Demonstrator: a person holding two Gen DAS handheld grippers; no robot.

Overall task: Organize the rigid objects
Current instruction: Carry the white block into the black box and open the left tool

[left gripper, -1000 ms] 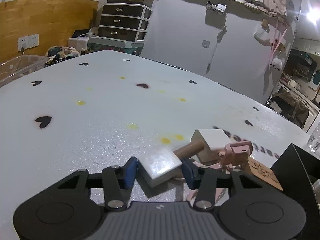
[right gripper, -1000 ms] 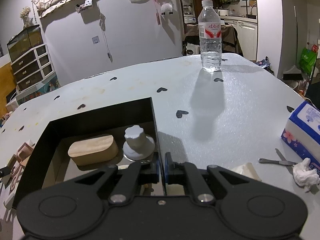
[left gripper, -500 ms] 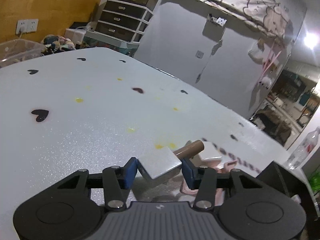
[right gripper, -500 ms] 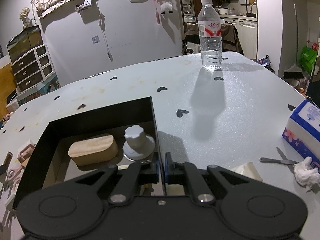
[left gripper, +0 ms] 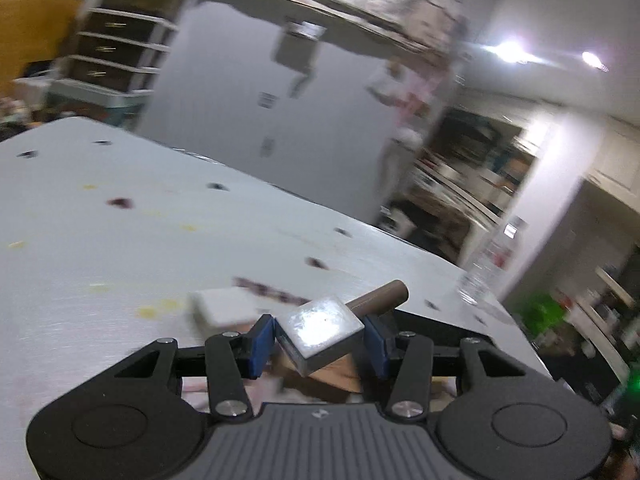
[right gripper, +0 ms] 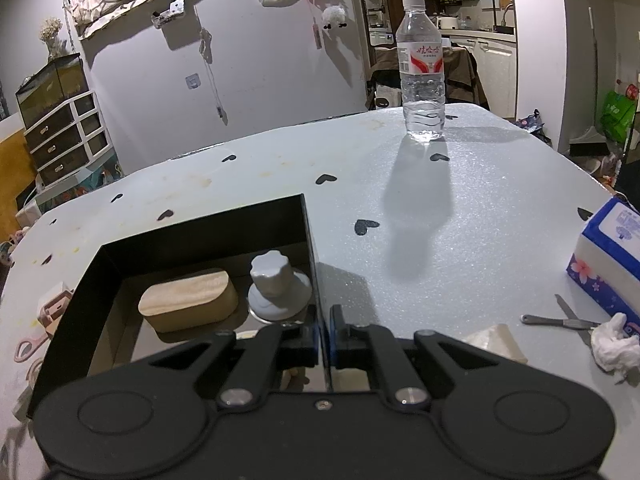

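Left gripper [left gripper: 320, 340] clamped on mallet-like block [left gripper: 320, 330], probably clear of surface; carry level over black box [right gripper: 200, 236] wall; right gripper [right gripper: 325, 338] pinching box's wall.

We can read little here. In the right wrist view, upper right of centre, the water bottle [right gripper: 422, 72] wears a white and red label [right gripper: 428, 58] with red Chinese characters, which we take to be 娃哈哈. At the right edge of that frame, the blue and white tissue pack [right gripper: 612, 252] carries small print, too tiny for us to read. In the left wrist view, dark lettering lies across the table [left gripper: 120, 240] near centre, blurred past reading
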